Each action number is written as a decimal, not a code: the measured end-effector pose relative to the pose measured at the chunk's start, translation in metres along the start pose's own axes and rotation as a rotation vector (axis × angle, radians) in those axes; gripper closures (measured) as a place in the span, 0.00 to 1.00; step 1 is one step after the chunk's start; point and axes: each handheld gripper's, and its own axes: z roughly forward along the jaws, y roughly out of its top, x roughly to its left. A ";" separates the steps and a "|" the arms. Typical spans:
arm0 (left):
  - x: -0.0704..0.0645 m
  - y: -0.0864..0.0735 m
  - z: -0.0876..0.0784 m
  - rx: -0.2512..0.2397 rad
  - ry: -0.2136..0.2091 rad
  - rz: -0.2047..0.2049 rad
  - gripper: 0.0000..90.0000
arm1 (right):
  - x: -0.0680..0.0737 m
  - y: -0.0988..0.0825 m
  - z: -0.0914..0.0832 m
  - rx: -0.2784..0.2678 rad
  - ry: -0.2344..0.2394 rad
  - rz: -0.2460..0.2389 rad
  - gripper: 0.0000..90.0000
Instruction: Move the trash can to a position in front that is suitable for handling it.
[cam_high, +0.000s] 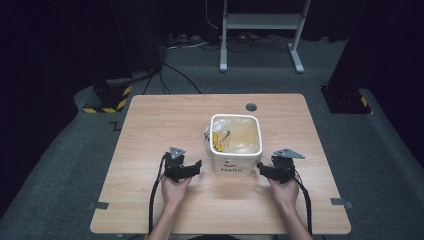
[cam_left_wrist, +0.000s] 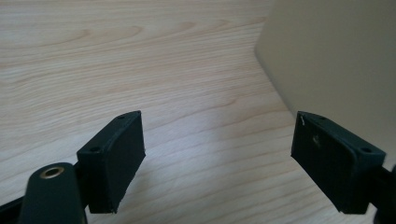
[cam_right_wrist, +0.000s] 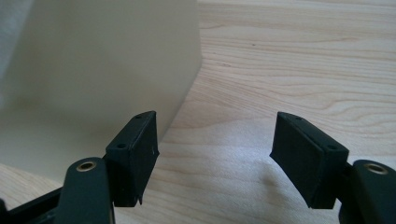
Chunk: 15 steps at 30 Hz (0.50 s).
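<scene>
Flanking the cream bin (cam_high: 235, 162) on the bench (cam_high: 150, 125), both claws, left (cam_high: 196, 167) and right (cam_high: 262, 169), gape empty, its yellowish contents blurred.

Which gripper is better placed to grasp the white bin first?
Probably the left gripper: it sits slightly closer to the white bin, beside the bag spilling over the rim. The right gripper is open too, almost equally near.

In the high view the table (cam_high: 165, 120) is lit evenly from above, while the room from nine through three o'clock falls to near black. The picture is soft and grainy. Both gripper views are bright, their near black pads blurred, with soft shadows on the wood toward six o'clock and no glare.
</scene>
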 end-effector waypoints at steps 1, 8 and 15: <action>-0.002 0.001 0.001 0.000 -0.005 0.002 0.19 | 0.001 0.001 0.001 -0.002 0.004 0.000 0.34; -0.010 0.003 0.008 -0.013 -0.057 0.007 0.18 | 0.004 0.005 0.002 -0.019 0.012 0.003 0.36; -0.013 0.004 0.007 -0.036 -0.104 0.021 0.12 | 0.003 0.005 0.001 -0.015 0.026 -0.003 0.37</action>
